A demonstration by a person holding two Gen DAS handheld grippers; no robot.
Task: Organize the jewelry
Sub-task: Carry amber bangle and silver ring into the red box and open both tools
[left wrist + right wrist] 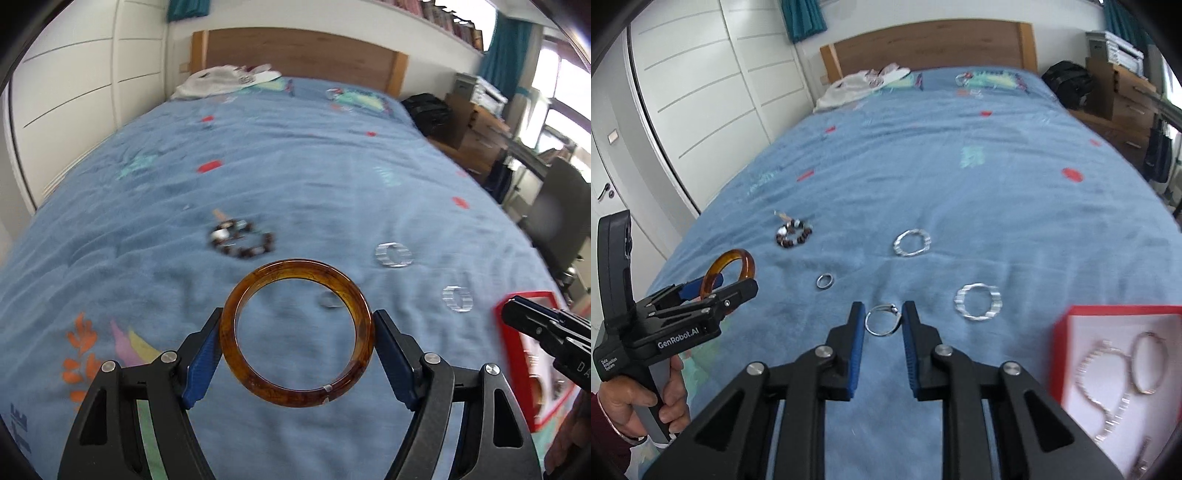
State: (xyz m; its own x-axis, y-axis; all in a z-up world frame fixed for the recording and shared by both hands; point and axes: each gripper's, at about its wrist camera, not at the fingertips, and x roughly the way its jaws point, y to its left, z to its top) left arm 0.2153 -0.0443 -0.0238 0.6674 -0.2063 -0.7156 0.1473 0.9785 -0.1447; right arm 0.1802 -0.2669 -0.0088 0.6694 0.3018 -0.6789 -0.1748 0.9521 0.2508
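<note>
An amber bangle (295, 271) hangs above the blue bedspread, with my left gripper (298, 314) shut on its two sides. From the right wrist view the same bangle (738, 254) stands upright in the left gripper (727, 284), which a hand holds. My right gripper (883, 308) is shut on a thin silver ring (891, 307), lifted off the bed. Its black tip (511, 314) shows at the right edge of the left wrist view. A red box (1060, 332) with white lining sits at the lower right, holding a chain bracelet (1104, 387) and a hoop (1148, 365).
On the bedspread (997, 184) lie a beaded bracelet (793, 234), a small silver band (825, 281) and two clear crystal bracelets (911, 242) (977, 302). White clothing (857, 86) lies by the wooden headboard (923, 44). Wardrobe doors stand left, boxes and a desk right.
</note>
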